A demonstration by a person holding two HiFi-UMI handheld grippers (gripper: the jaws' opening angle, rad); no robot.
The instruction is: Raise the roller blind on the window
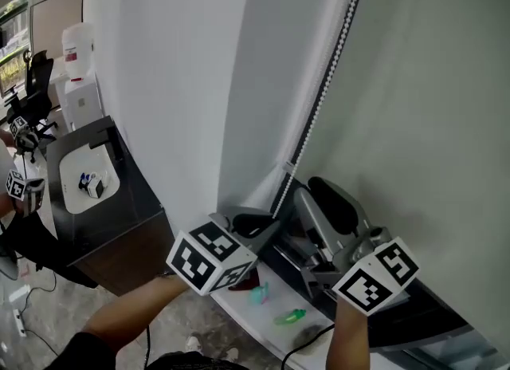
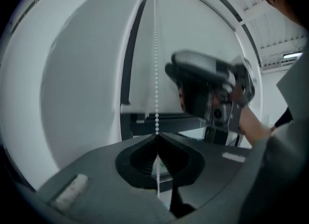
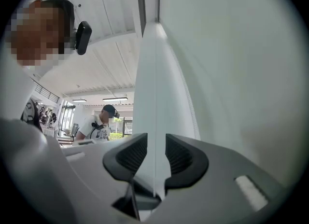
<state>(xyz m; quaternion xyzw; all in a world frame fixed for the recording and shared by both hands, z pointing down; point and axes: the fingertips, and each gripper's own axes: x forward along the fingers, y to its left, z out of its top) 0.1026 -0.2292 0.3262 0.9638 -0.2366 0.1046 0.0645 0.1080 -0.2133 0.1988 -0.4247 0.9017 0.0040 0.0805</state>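
The pale grey roller blind (image 1: 422, 89) hangs over the window, its bottom bar (image 2: 140, 107) a little above the dark frame. Beside the blind's edge the white bead chain (image 1: 323, 97) runs down to my left gripper (image 1: 267, 221). Seen along the jaws, the left gripper (image 2: 157, 135) is shut on the bead chain (image 2: 155, 73), which passes straight between the pads and hangs on below. My right gripper (image 1: 320, 191) is to the right and slightly higher, in front of the blind. The right gripper (image 3: 155, 146) stands open with nothing between its pads. The bead chain (image 3: 192, 114) lies to the right of its jaws.
A white sill (image 1: 247, 308) below the window holds small green, teal and red items and a black cable. At the left stand a dark counter (image 1: 127, 217) with a white tray (image 1: 76, 193) and a water dispenser (image 1: 80, 73). Another person (image 3: 99, 124) stands far behind.
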